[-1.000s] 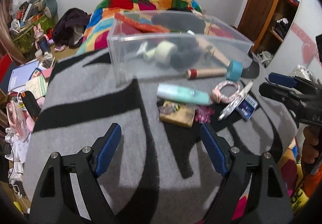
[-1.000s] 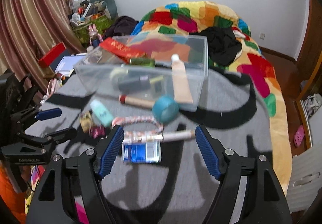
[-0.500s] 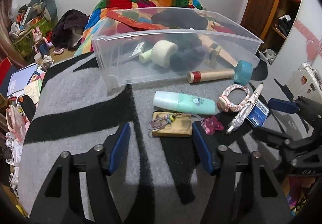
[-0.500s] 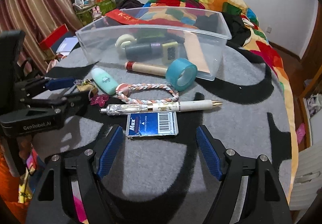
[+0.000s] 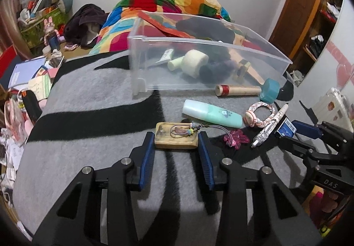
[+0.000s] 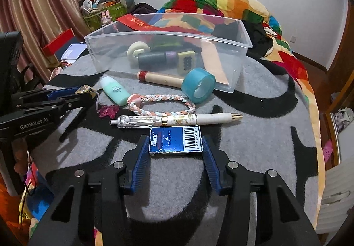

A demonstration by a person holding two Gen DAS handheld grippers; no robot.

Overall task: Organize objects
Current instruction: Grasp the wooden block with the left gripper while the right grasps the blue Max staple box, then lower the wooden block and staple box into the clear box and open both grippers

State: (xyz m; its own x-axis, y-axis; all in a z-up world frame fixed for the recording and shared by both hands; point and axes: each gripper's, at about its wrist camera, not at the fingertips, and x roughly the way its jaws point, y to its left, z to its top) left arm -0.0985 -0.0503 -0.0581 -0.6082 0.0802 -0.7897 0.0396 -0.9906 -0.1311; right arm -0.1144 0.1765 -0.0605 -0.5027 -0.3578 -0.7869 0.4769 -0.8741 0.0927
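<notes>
A clear plastic bin [image 5: 221, 82] [image 6: 234, 69] with several items stands on the grey and black blanket. In front of it lie a wooden stick [image 6: 161, 77], a teal tape roll [image 6: 199, 85], a mint bottle [image 5: 210, 114], a braided ring [image 6: 161, 102], a pen [image 6: 177, 119] and a pink clip [image 5: 235, 138]. My left gripper [image 5: 176, 142] is shut on the tan wooden block [image 5: 176, 138] with a beaded cord. My right gripper [image 6: 176, 143] is shut on the blue Max staple box [image 6: 176, 140]. Both things rest on the blanket.
A colourful quilt [image 6: 221, 7] lies behind the bin. Piled clutter and books [image 5: 33, 64] stand at the left beyond the blanket's edge. A wooden door and shelves [image 5: 309, 14] are at the right. The blanket drops off at the right side [image 6: 314, 135].
Both grippers have moved forward and down to the blanket. The left has shut on the wooden block, the right on the blue staple box.
</notes>
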